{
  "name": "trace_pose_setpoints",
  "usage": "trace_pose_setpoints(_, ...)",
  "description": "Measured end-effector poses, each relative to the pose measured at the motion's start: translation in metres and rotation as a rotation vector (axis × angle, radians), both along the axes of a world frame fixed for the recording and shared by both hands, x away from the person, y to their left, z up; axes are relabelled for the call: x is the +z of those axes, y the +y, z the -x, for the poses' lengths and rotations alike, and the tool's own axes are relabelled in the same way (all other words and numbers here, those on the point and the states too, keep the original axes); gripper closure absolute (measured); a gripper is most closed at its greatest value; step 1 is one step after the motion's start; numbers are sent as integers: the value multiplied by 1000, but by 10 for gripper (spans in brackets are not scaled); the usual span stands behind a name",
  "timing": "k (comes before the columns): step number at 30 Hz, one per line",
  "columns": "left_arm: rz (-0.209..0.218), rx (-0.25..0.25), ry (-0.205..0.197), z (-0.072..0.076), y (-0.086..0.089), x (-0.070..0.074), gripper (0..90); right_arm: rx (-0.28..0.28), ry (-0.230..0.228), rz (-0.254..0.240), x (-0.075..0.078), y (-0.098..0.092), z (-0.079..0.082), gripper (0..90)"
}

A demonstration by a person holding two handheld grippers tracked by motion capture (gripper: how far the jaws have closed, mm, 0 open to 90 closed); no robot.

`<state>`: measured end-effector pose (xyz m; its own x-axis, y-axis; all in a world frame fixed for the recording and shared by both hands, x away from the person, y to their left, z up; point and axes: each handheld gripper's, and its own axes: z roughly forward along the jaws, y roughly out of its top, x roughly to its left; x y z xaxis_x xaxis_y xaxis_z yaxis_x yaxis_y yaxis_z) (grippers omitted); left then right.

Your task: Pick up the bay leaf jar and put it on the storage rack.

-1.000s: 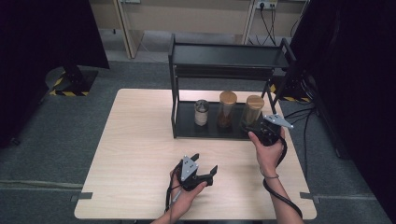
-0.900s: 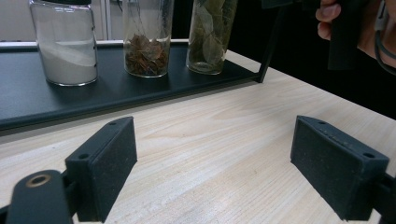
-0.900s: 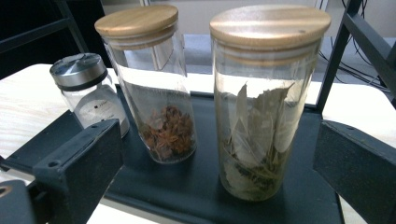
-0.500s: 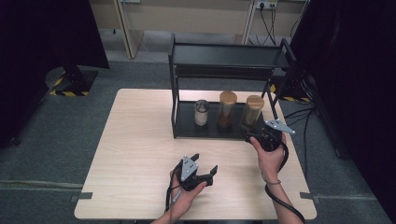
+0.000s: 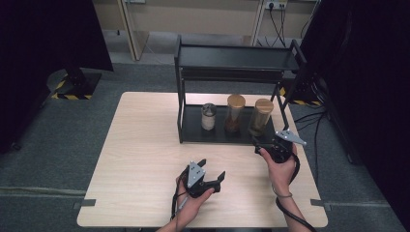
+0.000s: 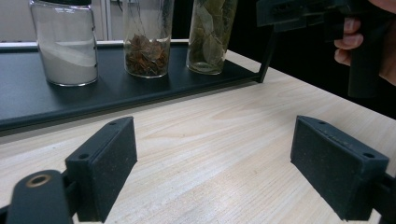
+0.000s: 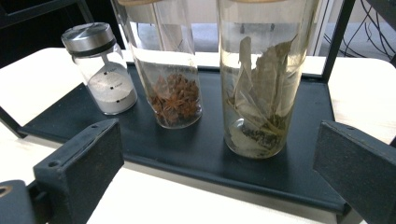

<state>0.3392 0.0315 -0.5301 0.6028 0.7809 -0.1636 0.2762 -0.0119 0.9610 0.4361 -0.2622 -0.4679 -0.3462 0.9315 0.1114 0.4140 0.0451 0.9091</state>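
Bay-leaf jar (image 7: 258, 88) close before open right hand-held gripper (image 7: 224, 177), left hand-held gripper (image 6: 215, 172) open, empty

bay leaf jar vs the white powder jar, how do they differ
The bay leaf jar is tall with a wooden lid and holds dried leaves; the white powder jar is short, metal-capped and roughly half full of powder. The leaf jar stands nearest the right gripper; the powder jar is farthest. Both are clear, upright, on the black shelf.

Your worktop (image 5: 145, 159) is pale wood grain; the rack (image 5: 237, 58) is black. White powder fills the silver-capped jar (image 7: 100, 70); the bay-leaf jar (image 7: 261, 84) shows dull green, the star-anise jar (image 7: 170, 79) reddish-brown.
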Motion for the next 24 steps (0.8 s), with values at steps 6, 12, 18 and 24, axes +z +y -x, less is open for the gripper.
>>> trace_pose_setpoints(6, 0, 1, 0, 0, 0, 0, 141, 3, 9, -3, -5, -3, 5, 23)
trace_pose_setpoints(12, 1, 1, 0, 0, 0, 0, 142, 8, 16, -2, -9, -4, 10, 23)
trace_pose_setpoints(18, 0, 2, -1, 0, 0, 0, 141, 10, 22, -1, -13, -5, 14, 23)
trace_pose_setpoints(24, 2, 2, 0, 0, 0, 0, 142, 11, 23, 4, -15, -7, 18, 23)
